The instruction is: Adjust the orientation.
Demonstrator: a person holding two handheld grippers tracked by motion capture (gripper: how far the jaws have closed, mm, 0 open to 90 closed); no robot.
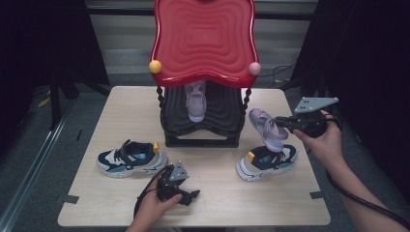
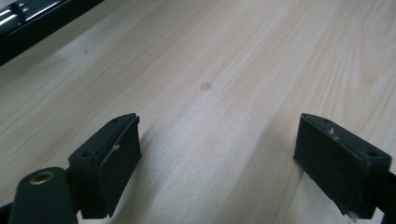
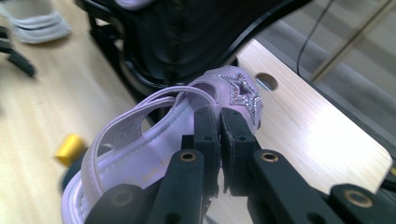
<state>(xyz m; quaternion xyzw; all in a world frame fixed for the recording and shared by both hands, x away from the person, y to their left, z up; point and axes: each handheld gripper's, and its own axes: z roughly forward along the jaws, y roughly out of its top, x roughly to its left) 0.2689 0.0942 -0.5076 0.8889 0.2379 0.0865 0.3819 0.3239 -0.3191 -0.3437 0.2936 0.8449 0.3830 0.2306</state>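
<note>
Where right tongs [image 3: 219, 140] pinch, purple sandal [image 3: 154, 135] edge hidden, heel cropped

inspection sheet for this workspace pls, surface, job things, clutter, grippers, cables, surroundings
surface: pale wood table, bare in front of the left gripper.
job's things: purple sandal held in the air over the right sneaker; its twin sits on the black lower shelf of the rack, under the red top; left sneaker on the table to the left.
clutter: nothing seen.
grippers: left gripper open, low over the table; right gripper shut on the sandal's edge.
cables: one cable trails along the right forearm; another lies on the floor behind the table.
surroundings: dark curtains on both sides, grey floor.
</note>
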